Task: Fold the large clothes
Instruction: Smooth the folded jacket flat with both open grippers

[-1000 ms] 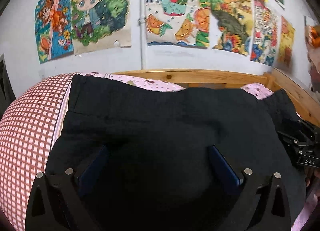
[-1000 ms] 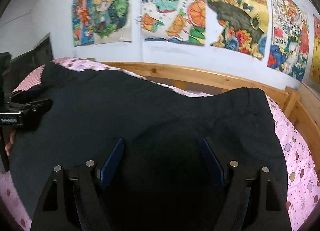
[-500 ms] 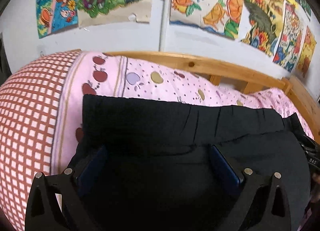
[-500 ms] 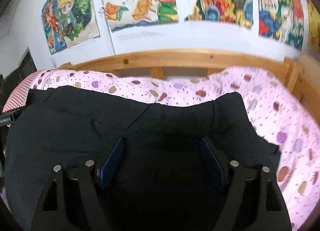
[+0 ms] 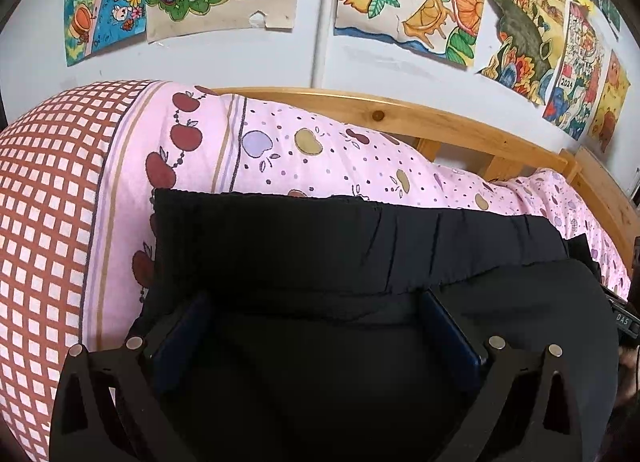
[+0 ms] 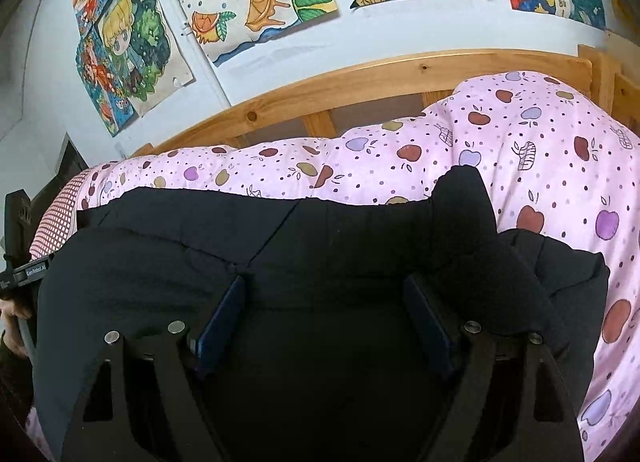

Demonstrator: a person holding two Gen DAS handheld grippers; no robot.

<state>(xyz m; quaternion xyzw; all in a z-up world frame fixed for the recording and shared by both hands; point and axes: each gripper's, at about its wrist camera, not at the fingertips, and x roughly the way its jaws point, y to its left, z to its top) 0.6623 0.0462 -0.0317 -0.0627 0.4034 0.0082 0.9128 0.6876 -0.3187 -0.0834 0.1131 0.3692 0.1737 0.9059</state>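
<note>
Black garment (image 5: 320, 246) lies doubled on the pink quilt (image 5: 360, 157); left gripper (image 5: 316, 318) and right gripper (image 6: 328, 310), both spread wide, press it flat, apparently setting the fold.

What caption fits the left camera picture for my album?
Left tool open over folded black clothing on a pink apple-print quilt.
</note>
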